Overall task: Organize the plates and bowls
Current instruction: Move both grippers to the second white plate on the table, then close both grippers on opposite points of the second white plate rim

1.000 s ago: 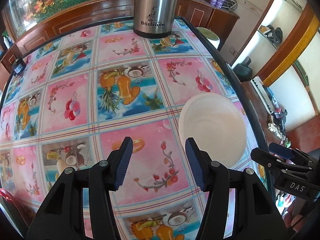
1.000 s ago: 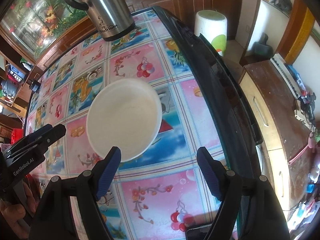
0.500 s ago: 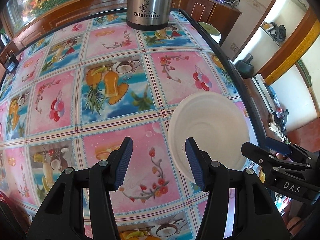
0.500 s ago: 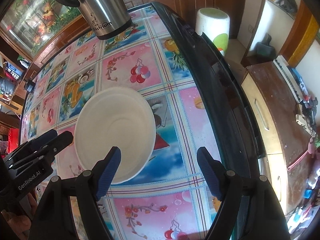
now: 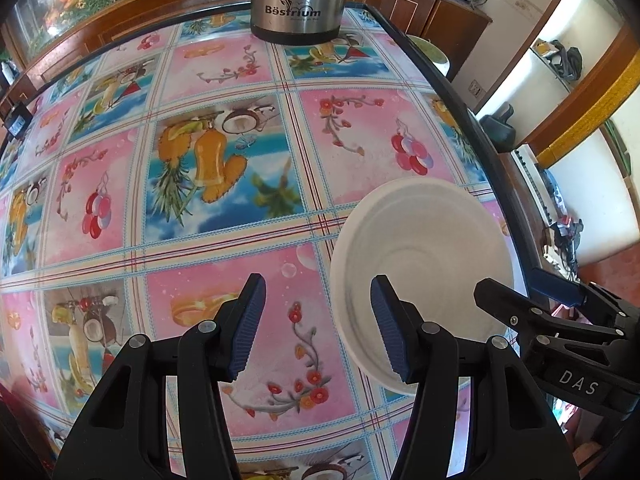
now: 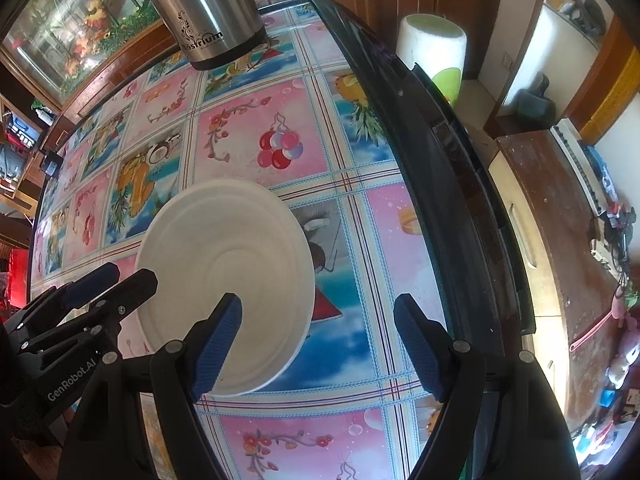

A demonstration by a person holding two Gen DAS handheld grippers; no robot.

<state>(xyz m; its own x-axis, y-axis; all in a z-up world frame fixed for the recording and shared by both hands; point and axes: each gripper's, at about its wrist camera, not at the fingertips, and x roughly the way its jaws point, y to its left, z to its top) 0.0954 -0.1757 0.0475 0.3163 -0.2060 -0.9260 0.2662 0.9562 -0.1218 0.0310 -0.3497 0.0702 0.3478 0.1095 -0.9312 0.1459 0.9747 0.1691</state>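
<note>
White and shallow, the paper bowl [image 5: 420,272] sits on the fruit-print tablecloth [image 5: 224,168] near the table's right edge, at about 4 o'clock in the left wrist view and 9 o'clock of centre in the right wrist view. Over the last second it has grown larger and slid inward in both views, so both grippers have closed in on it. The left gripper [image 5: 316,320] is spread wide and empty, its right finger [image 5: 390,332] now overlapping the bowl's near rim. The right gripper [image 6: 318,340] is likewise spread and empty, its left finger [image 6: 218,332] over the bowl. Neither grips yet; I judge a pickup is imminent. At 12 o'clock the steel Bostrium kettle [image 5: 298,0] stands well apart.
</note>
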